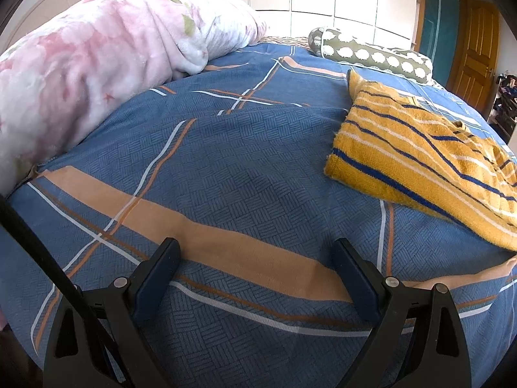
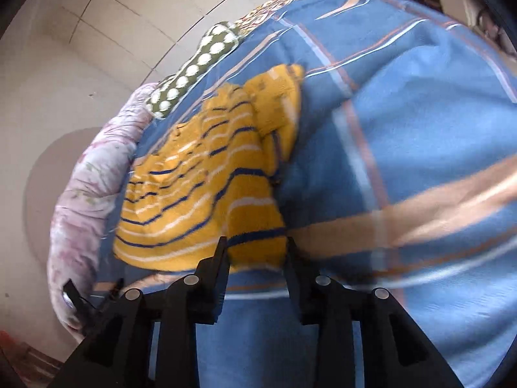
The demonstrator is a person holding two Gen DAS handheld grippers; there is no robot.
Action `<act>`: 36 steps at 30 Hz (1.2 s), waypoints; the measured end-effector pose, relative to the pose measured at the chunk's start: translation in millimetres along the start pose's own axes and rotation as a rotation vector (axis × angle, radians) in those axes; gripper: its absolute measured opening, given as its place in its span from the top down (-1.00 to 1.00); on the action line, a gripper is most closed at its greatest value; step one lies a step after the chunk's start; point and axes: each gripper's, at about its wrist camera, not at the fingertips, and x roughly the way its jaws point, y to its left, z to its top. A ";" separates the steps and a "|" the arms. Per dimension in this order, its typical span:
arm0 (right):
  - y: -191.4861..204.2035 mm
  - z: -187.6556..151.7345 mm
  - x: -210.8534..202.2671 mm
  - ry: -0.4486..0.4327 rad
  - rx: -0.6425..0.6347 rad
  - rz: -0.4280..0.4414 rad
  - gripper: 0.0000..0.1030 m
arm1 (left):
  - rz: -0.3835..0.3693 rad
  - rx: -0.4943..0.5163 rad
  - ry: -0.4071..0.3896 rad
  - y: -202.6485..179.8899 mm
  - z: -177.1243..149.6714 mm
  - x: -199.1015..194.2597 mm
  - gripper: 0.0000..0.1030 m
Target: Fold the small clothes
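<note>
Right gripper (image 2: 255, 252) is hanging nearest, fingers apart astride the near hem of the yellow striped top (image 1: 420, 161), lying mid-bedspread (image 1: 226, 168), long axis running away; left gripper (image 1: 255, 278) is gaping, empty, well left.

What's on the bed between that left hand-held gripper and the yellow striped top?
Only bare blue plaid bedsheet separates the left hand-held gripper from the yellow striped top, seen in the left wrist view.

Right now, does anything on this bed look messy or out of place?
Only the yellow knitted top with blue and white stripes: it lies half folded and rumpled near the blue checked bedspread's edge. Nothing looks spilled or damaged.
</note>
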 end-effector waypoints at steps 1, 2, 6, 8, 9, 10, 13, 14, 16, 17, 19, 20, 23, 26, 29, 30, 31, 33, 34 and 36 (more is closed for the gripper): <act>-4.7 -1.8 -6.9 -0.018 0.002 -0.018 0.31 | 0.001 0.000 0.000 -0.2 -0.5 -0.3 -0.83; -8.9 -4.3 -16.1 -0.049 0.002 -0.058 0.31 | 0.002 0.000 0.000 -0.1 -0.5 -0.4 -0.83; -14.0 -14.5 -54.1 -0.172 -0.027 -0.130 0.26 | 0.004 0.002 -0.001 0.1 -0.3 -0.4 -0.83; -7.2 -16.1 -65.2 -0.204 -0.056 -0.144 0.26 | 0.008 0.003 -0.001 -0.4 -0.7 -0.9 -0.83; 1.7 -16.2 -68.7 -0.222 -0.083 -0.153 0.26 | 0.011 0.004 -0.002 -0.4 -0.7 -0.9 -0.83; 9.8 -15.8 -71.0 -0.234 -0.106 -0.156 0.26 | 0.013 0.004 -0.003 -0.7 -1.1 -1.4 -0.83; 34.2 -14.4 -67.9 -0.229 -0.164 -0.122 0.26 | 0.019 0.006 -0.004 -1.1 -1.2 -1.7 -0.83; 46.7 -12.5 -58.7 -0.216 -0.180 -0.108 0.26 | 0.019 0.006 -0.004 -1.0 -1.1 -1.6 -0.83; 67.3 -11.6 -40.9 -0.184 -0.219 -0.095 0.26 | 0.019 0.004 -0.004 -1.1 -1.7 -2.3 -0.83; 75.6 -12.0 -33.3 -0.171 -0.237 -0.090 0.26 | 0.018 0.004 -0.004 -1.2 -1.7 -2.3 -0.83; 96.1 -10.3 -12.6 -0.138 -0.278 -0.079 0.26 | 0.017 0.003 -0.005 -1.1 -1.8 -2.5 -0.83; 102.2 -9.4 -4.4 -0.127 -0.290 -0.075 0.26 | 0.015 0.003 -0.003 -0.9 -1.8 -2.4 -0.83; 118.9 -1.4 27.8 -0.085 -0.307 -0.066 0.26 | 0.011 0.016 0.005 -0.9 -4.5 -3.7 -0.83; 120.2 3.0 53.7 -0.062 -0.312 -0.119 0.26 | 0.015 0.040 -0.029 0.4 -20.6 -15.7 -0.83; 105.1 1.2 70.4 -0.007 -0.282 -0.153 0.25 | 0.014 0.093 -0.100 2.3 -45.3 -36.2 -0.83; 98.7 -0.3 74.3 0.013 -0.269 -0.153 0.25 | 0.014 0.114 -0.119 2.0 -52.2 -42.4 -0.83; 94.4 -1.6 74.3 0.017 -0.265 -0.146 0.25 | 0.014 0.143 -0.134 1.5 -59.6 -50.1 -0.84; 95.7 -1.2 72.1 0.020 -0.278 -0.157 0.25 | 0.004 0.167 -0.139 2.4 -66.8 -60.3 -0.83; 100.6 -0.5 72.2 0.027 -0.291 -0.178 0.25 | -0.013 0.170 -0.128 4.7 -69.5 -66.6 -0.83; 117.9 -1.9 70.7 0.021 -0.339 -0.211 0.19 | -0.046 0.164 -0.092 9.3 -70.2 -76.1 -0.83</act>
